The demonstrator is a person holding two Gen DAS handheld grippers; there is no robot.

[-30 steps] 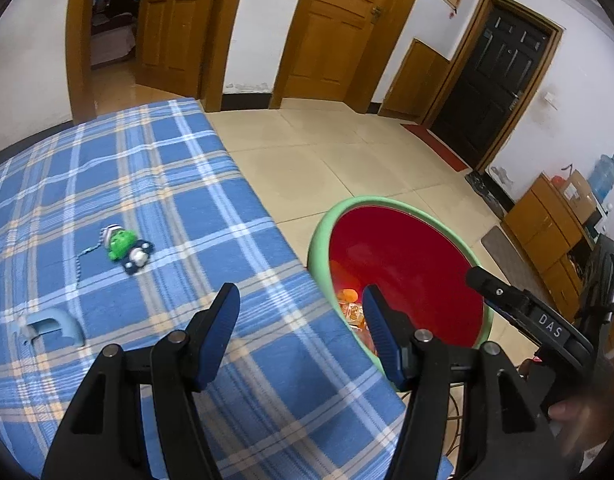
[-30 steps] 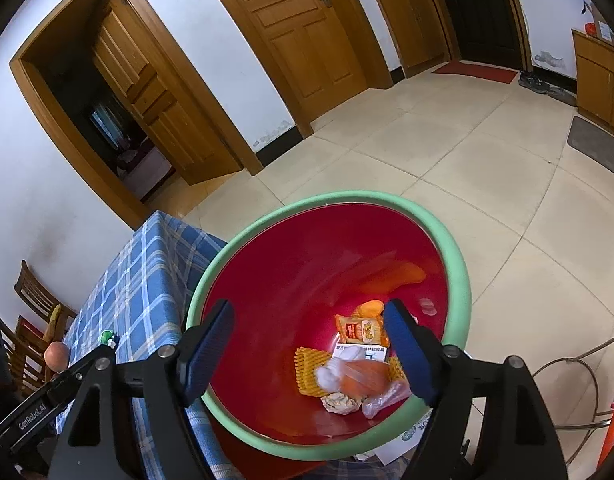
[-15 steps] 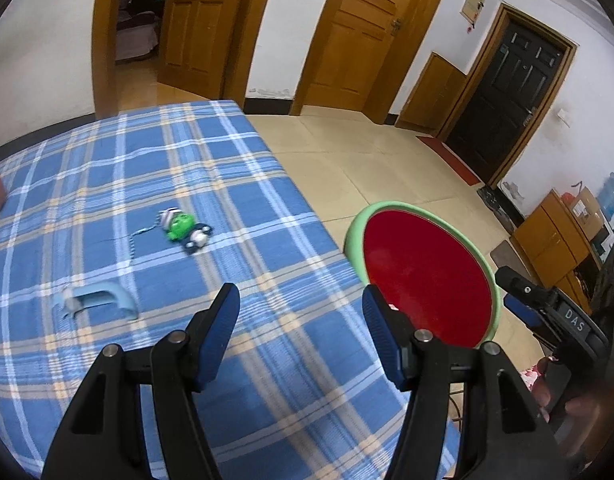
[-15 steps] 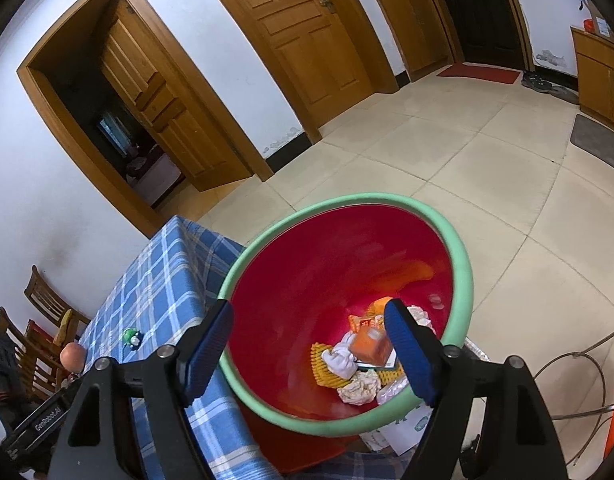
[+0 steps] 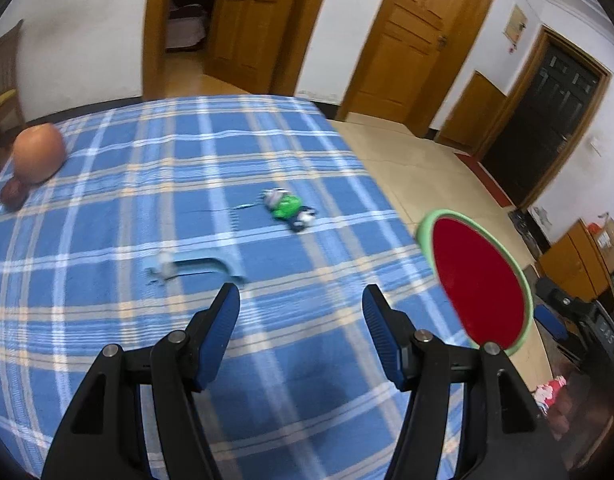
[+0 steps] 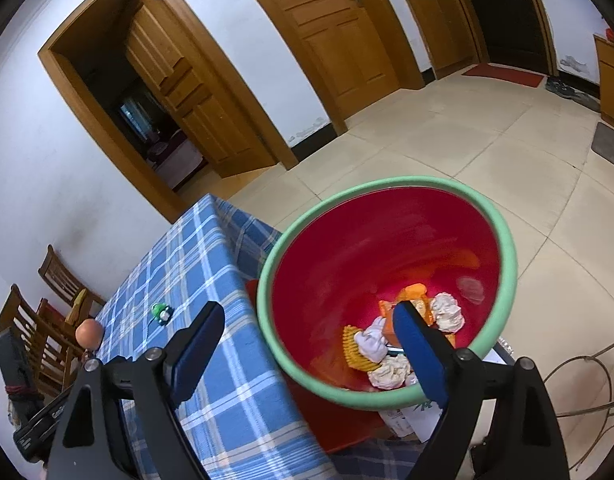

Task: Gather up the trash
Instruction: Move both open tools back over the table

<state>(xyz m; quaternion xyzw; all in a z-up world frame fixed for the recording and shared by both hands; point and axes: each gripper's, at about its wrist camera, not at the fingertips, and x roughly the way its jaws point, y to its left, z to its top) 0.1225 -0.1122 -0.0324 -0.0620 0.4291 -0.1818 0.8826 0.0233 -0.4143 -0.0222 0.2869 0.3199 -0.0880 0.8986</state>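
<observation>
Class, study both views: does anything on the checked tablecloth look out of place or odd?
A small green toy with a trailing cord lies loose mid-cloth, and a pale blue curved piece lies near the left tongs. Both are stray; blur hides details.

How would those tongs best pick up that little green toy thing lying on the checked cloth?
Probably across its green middle, coming down from above. It lies flat on the blue checked cloth, so nothing sticks up to grab, and the body is its bulkiest part. A thin cord trails off one end, too slight to pinch reliably. The left tongs are open, empty and nearest.
</observation>
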